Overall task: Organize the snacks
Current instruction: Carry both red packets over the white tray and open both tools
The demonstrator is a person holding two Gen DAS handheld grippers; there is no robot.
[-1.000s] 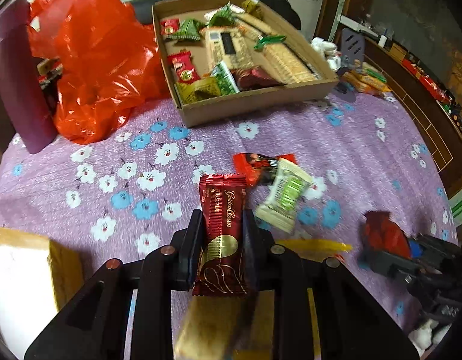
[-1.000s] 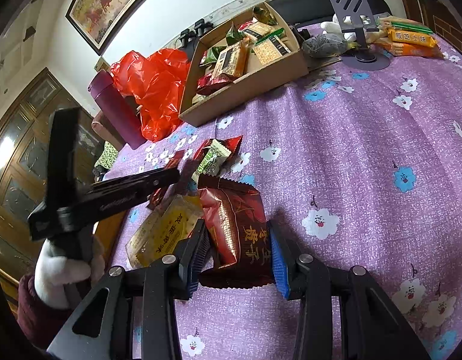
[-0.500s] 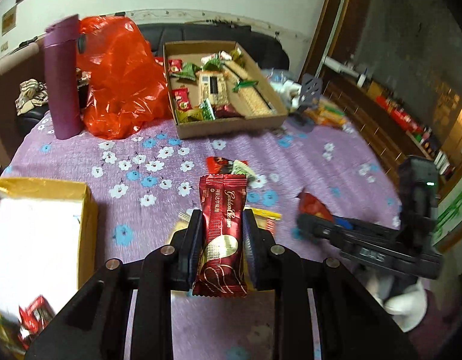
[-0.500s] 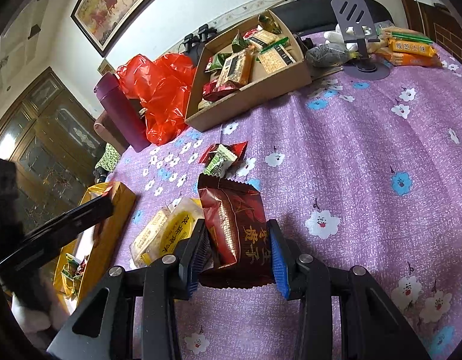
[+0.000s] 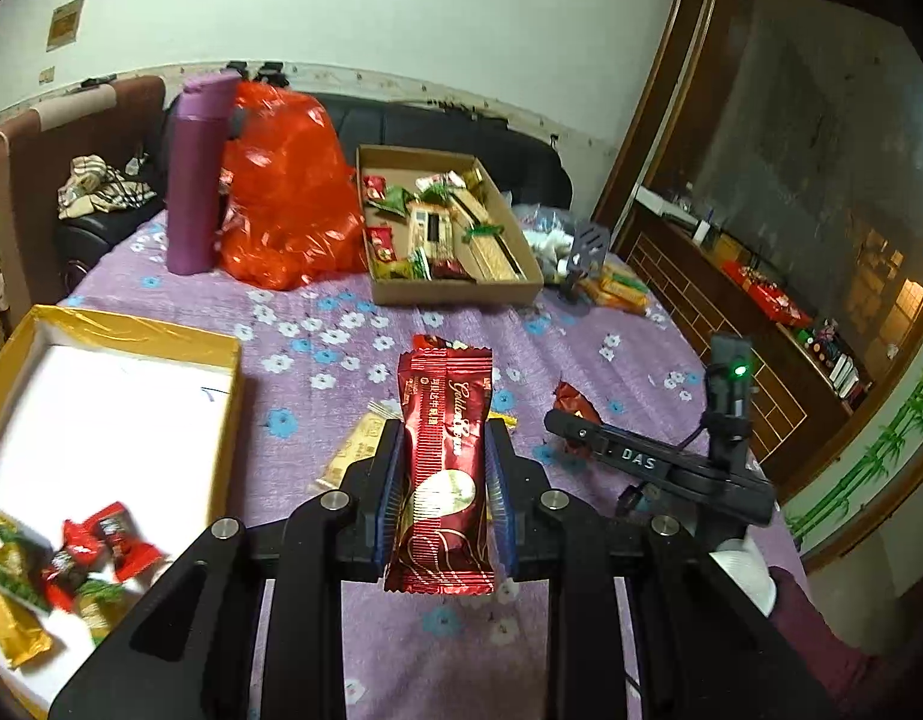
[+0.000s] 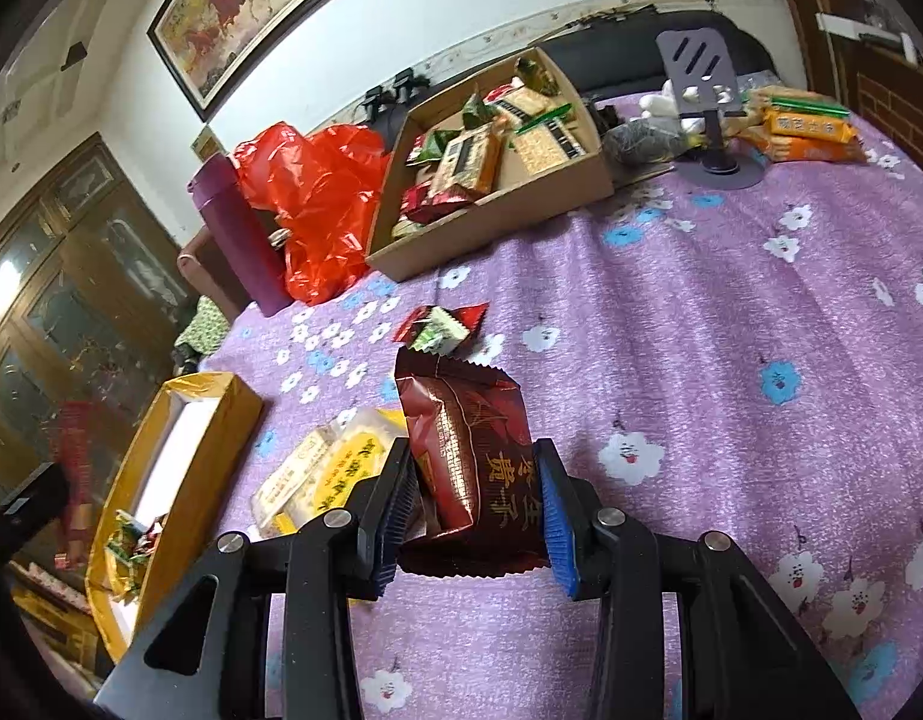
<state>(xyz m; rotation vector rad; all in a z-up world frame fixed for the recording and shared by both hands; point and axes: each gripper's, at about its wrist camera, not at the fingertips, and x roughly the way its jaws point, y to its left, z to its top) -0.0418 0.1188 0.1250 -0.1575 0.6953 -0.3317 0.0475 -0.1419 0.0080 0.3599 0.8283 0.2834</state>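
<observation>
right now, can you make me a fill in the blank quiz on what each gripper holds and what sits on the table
1. The left gripper is shut on a long ____ snack bar.
2. The right gripper is shut on a dark red ____.
3. The tall bottle beside the orange bag is ____.
4. The box with the white inside has ____ walls.

Missing words: red; packet; purple; yellow

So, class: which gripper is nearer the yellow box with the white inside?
Left. The left gripper, holding a red bar, hangs just beside the yellow box. The right gripper, clamped on a maroon packet, sits farther off, with yellow packets between.
</observation>
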